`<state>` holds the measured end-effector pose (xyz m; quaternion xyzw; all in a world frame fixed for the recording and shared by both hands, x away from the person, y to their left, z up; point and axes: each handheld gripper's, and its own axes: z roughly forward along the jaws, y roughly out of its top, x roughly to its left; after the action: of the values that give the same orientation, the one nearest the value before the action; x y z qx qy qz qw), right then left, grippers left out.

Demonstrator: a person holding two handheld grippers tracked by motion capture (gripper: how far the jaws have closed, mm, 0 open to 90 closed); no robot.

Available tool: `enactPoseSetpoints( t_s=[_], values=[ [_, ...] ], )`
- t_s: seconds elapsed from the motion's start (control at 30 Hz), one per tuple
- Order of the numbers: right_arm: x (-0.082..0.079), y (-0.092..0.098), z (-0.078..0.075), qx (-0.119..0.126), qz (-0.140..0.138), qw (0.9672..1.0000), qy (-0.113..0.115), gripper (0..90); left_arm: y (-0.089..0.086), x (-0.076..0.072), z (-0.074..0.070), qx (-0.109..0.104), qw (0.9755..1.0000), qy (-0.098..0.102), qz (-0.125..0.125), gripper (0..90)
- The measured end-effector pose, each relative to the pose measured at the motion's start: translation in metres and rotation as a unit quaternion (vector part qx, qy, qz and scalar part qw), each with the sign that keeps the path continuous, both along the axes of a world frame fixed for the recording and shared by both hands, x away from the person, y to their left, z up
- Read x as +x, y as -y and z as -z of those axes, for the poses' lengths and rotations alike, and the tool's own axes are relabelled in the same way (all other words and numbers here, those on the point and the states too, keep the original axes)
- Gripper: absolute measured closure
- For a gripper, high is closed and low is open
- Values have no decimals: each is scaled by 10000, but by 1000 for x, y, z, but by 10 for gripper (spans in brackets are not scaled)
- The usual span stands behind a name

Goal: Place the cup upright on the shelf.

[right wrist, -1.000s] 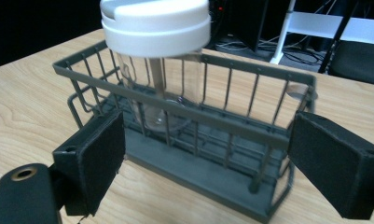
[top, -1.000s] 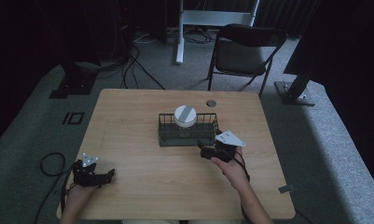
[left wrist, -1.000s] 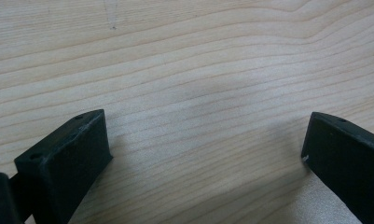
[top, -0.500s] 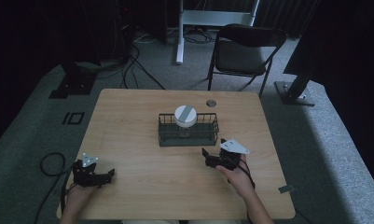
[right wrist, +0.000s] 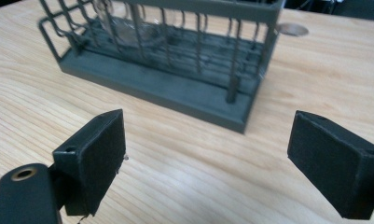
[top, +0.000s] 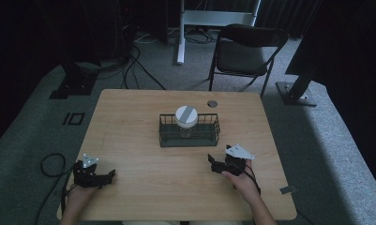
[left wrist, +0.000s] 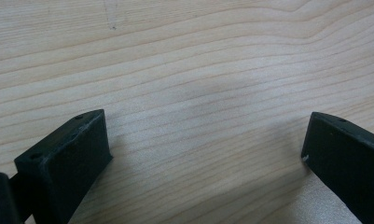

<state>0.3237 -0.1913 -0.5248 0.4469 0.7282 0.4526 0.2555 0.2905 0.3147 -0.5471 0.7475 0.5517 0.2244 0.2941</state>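
A dark wire basket (top: 163, 136) stands at the middle of the wooden table (top: 129, 122), and a clear glass jar with a white lid (top: 186, 117) stands upright inside it. The basket (right wrist: 189, 100) and the jar's glass (right wrist: 128, 28) appear close ahead in the right gripper view. My right gripper (top: 214, 164) is open near the front right of the basket, nothing between its jaws. My left gripper (top: 108, 176) rests open at the table's front left corner, jaws wide over bare wood (left wrist: 198, 93).
A small round grommet (top: 212, 103) sits in the table behind the basket. A folding chair (top: 244, 51) stands beyond the far edge. Cables (top: 49, 164) lie on the floor at the left.
My right gripper has drawn back from the basket toward the table's front right. The left gripper has stayed put.
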Motion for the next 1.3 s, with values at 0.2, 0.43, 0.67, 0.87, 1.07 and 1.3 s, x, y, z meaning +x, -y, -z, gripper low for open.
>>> enactPoseSetpoints(
  t_s=[0.2,0.43,0.67,0.87,1.07,1.3],
  values=[
    [-1,11,11,-61,144,9997,-173,111,0,0,0,2,10000,0,0,12],
    [1,18,19,-219,187,9989,-378,111,0,0,0,3,10000,1,2,12],
    [3,23,21,-268,320,9974,-590,111,0,0,0,5,10000,-1,3,12],
    [3,25,22,-429,320,9958,-741,111,0,0,0,4,10000,-2,2,12],
    [4,26,24,-530,350,9931,-986,111,0,0,0,7,10000,-3,3,12],
    [4,28,26,-684,326,9898,-1210,112,0,0,0,4,10000,-2,7,12]
  ],
)
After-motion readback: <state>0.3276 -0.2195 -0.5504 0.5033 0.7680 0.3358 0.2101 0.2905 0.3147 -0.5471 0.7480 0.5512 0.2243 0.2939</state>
